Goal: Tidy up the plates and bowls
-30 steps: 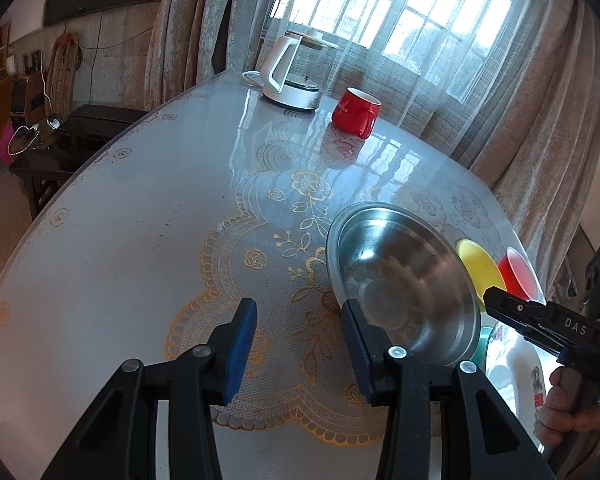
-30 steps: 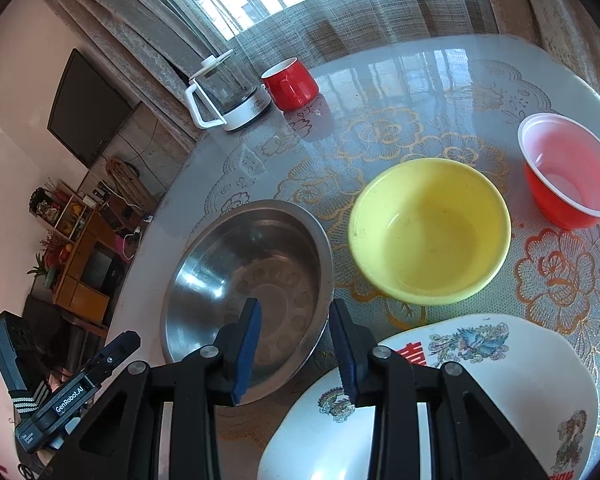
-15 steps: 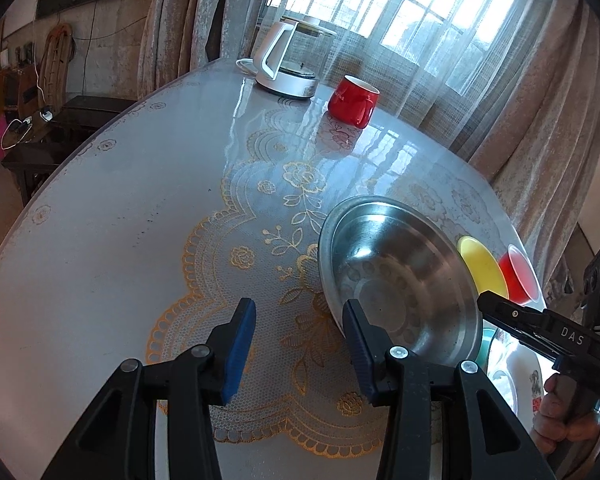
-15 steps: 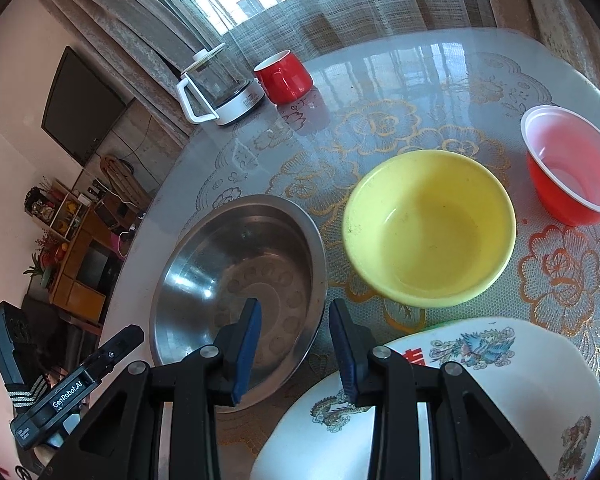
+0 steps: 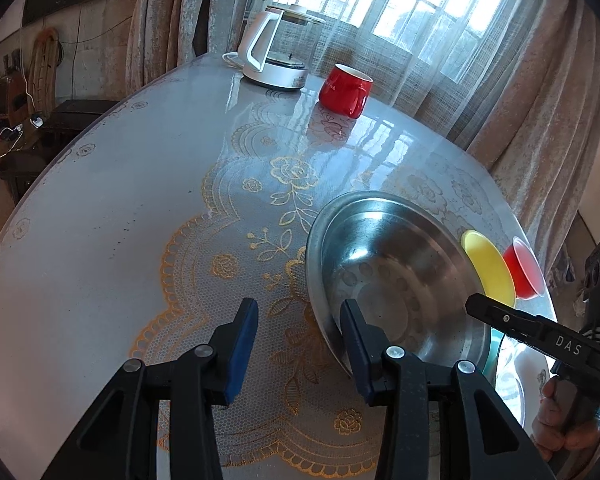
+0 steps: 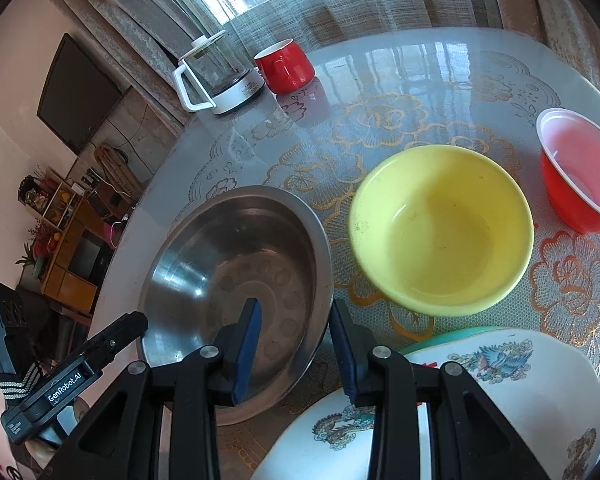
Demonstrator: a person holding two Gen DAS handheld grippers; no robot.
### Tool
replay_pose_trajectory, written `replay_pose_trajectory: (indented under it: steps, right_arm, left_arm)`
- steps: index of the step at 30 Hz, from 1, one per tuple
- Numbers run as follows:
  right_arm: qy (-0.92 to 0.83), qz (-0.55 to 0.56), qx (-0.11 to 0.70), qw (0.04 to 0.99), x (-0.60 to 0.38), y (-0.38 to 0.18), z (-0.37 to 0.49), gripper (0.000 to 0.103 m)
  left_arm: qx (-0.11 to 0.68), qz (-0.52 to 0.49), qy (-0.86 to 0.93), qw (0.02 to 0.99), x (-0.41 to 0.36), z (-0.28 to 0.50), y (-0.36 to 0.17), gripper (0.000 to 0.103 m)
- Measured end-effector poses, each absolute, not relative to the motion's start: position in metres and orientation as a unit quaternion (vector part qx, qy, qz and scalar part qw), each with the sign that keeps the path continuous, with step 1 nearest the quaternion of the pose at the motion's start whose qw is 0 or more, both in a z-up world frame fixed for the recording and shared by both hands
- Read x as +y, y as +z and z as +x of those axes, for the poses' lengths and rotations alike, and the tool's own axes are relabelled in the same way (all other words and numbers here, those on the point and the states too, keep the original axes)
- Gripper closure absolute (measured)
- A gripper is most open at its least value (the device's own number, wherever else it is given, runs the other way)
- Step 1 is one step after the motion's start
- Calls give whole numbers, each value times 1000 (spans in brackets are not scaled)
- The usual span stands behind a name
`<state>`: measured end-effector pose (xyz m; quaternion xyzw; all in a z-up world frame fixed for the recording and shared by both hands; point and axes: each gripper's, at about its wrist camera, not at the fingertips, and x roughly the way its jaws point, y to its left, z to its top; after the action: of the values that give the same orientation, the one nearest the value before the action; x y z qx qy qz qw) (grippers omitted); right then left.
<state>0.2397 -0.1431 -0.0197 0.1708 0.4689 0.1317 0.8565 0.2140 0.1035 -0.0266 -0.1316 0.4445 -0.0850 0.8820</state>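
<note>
**Both grippers edge closer to steel bowl's rim**

Since a second ago, the left gripper [image 5: 299, 344] has drawn nearer the steel bowl [image 5: 396, 280], its fingers apart with the bowl's near-left rim between them. The right gripper [image 6: 296, 346], fingers also apart, straddles the bowl's right rim. From the right wrist view, the bowl sits on the lace-patterned table [image 6: 400, 80]; a yellow bowl [image 6: 440, 232] lies at its 3 o'clock, a red bowl [image 6: 580, 172] beyond, a painted white plate [image 6: 520, 392] at 5 o'clock. A kettle [image 6: 216, 76] and red mug [image 6: 286, 66] stand at 12 o'clock.
</note>
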Motion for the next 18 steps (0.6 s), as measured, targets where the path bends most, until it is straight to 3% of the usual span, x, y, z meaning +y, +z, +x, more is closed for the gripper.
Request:
replay_pose_trajectory:
  steps: [4, 8, 18]
  right_arm:
    - [129, 147, 463, 864, -138, -20, 240, 68]
    - [124, 115, 463, 870, -131, -20, 242, 78]
    - [140, 67, 453, 878, -113, -12, 223, 81]
  left_arm:
    - [445, -119, -102, 882, 95, 217, -33, 69]
    - [436, -102, -124, 886, 86, 213, -34, 74]
    - [401, -83, -119, 905, 97, 183, -18, 73]
